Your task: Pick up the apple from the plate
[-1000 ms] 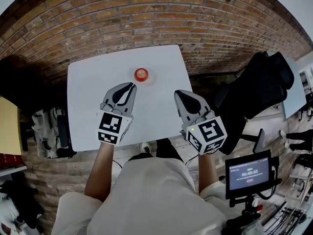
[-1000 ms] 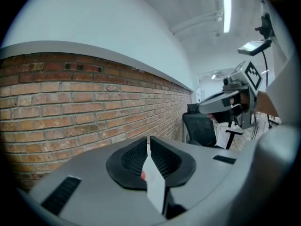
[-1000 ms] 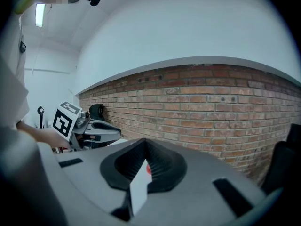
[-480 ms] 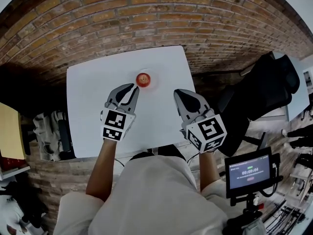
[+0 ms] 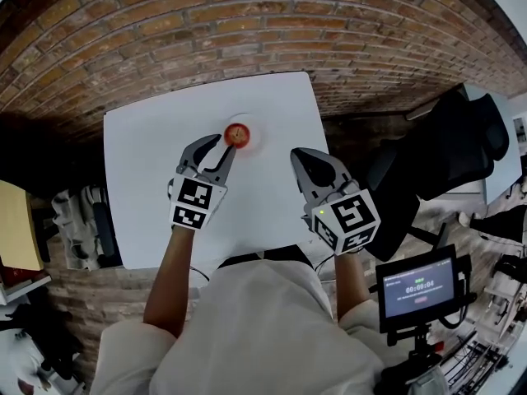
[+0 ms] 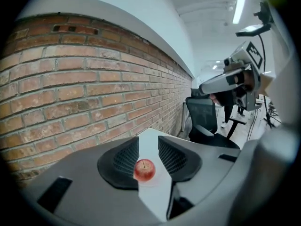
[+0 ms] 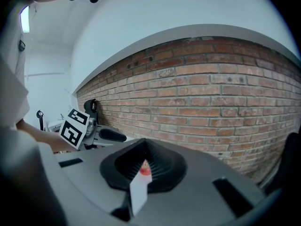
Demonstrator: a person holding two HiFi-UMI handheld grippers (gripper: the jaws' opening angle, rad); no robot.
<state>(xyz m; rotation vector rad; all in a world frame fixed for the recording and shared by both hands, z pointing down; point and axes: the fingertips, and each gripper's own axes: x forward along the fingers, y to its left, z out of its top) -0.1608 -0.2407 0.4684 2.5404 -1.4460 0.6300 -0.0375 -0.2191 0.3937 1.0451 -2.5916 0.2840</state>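
Observation:
A small red apple (image 5: 238, 134) sits on a white plate (image 5: 254, 125) near the far middle of the white table (image 5: 148, 146). My left gripper (image 5: 216, 148) is just short of the apple on its near left side. Its jaws are opening and nothing is between them. Through their gap in the left gripper view I see the apple (image 6: 144, 169) ahead of the left gripper (image 6: 148, 147). My right gripper (image 5: 306, 163) hovers over the table's right part, shut and empty. In the right gripper view the apple (image 7: 146, 168) shows through the thin slit of the right gripper (image 7: 144, 147).
A black office chair (image 5: 436, 155) stands right of the table. A small screen on a stand (image 5: 420, 290) is at the near right. Brick paving surrounds the table, with dark clutter (image 5: 78, 220) at the left. The table's near edge lies close to my body.
Both grippers have moved forward and down toward the apple. The left jaws went from shut to parted. The right jaws stayed shut.

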